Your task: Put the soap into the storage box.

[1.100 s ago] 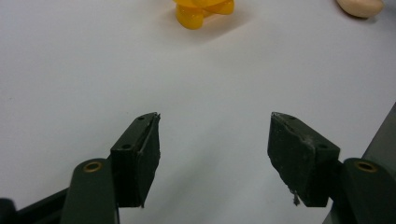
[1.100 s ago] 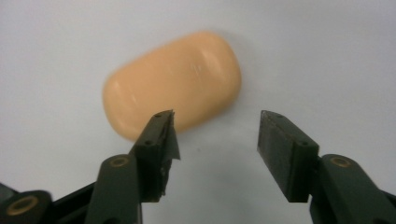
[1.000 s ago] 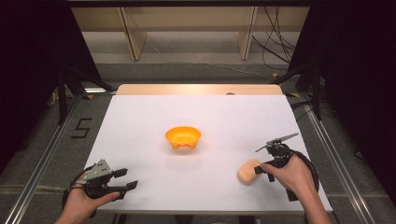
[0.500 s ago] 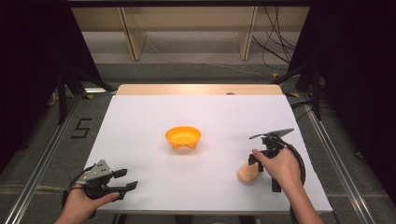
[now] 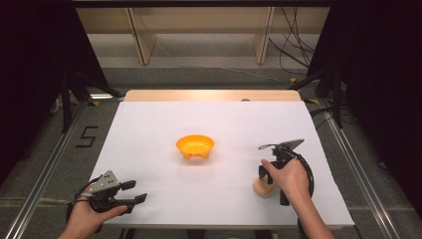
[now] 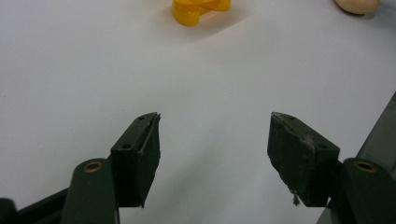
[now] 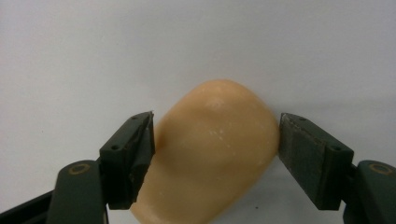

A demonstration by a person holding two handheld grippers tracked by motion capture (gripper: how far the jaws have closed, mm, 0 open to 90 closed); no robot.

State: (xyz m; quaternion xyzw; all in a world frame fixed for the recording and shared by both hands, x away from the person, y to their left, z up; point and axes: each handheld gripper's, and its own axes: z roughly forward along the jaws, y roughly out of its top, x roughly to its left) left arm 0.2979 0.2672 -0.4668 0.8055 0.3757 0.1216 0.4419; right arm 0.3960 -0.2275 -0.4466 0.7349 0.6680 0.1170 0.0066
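A pale tan, potato-shaped lump (image 5: pixel 260 188) lies on the white table sheet (image 5: pixel 164 119) at the front right. My right gripper (image 5: pixel 266 175) points down over it. In the right gripper view the lump (image 7: pixel 215 154) sits between the two pads (image 7: pixel 303 158). The jaws have just been opening and stand wide around it, not pressing. An orange bowl (image 5: pixel 195 146) stands mid-table, empty, and is also at the top of the left gripper view (image 6: pixel 201 9). My left gripper (image 5: pixel 135 191) rests at the front left, open with nothing in it (image 6: pixel 215 135).
Wooden shelf legs (image 5: pixel 139 40) and loose cables (image 5: pixel 293 55) are on the floor beyond the table's far edge. Metal rails (image 5: pixel 45 169) run along both sides. The lump also shows at the top right of the left gripper view (image 6: pixel 357 4).
My right hand has shifted left and slightly down, from beside the tan lump to over it. The left hand and the bowl have not moved.
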